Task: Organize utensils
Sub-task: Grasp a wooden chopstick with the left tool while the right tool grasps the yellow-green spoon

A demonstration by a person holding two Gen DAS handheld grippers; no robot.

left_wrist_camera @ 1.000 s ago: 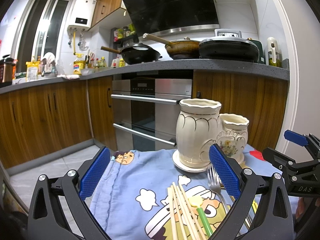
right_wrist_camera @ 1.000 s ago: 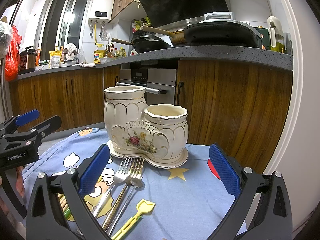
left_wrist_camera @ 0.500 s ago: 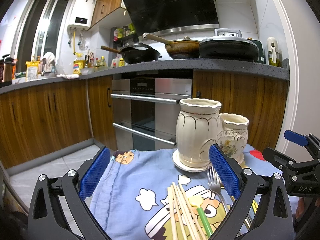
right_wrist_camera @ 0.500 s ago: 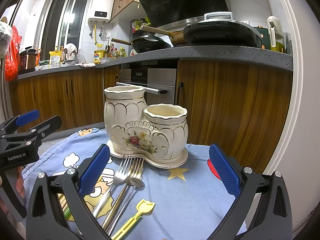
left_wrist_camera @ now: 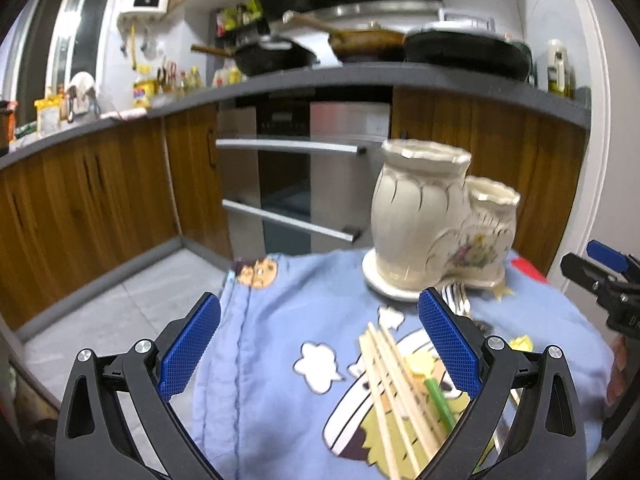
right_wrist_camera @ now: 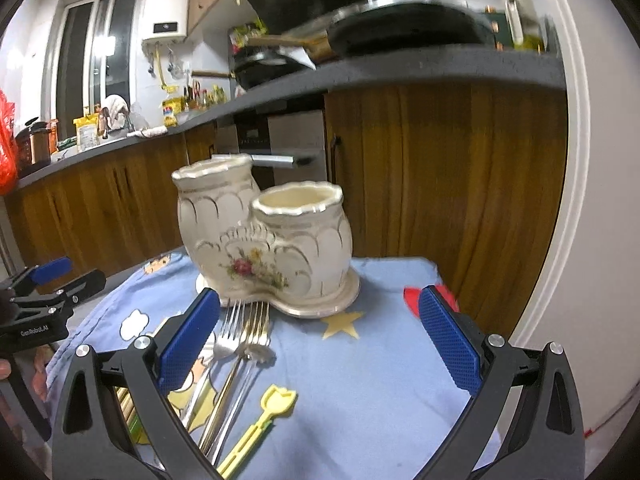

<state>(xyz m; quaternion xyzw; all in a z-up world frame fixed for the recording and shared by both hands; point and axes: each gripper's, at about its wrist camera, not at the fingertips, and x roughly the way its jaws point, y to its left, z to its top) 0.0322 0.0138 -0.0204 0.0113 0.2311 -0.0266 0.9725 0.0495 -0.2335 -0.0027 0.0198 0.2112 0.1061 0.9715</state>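
Note:
A cream ceramic two-pot utensil holder stands on its saucer at the far side of a blue cartoon cloth; both pots look empty. Wooden chopsticks and a green-handled utensil lie on the cloth by my left gripper, which is open and empty. Metal forks and a yellow plastic utensil lie under my right gripper, also open and empty.
Wooden kitchen cabinets and an oven stand behind the table, with pans on the counter. The cloth's left edge drops to the grey floor. A white wall is close on the right. Each gripper shows at the other view's edge.
Both views have tilted downward and blurred, so both grippers are moving; the holder and utensils sit lower and closer in view. Both jaws stay open.

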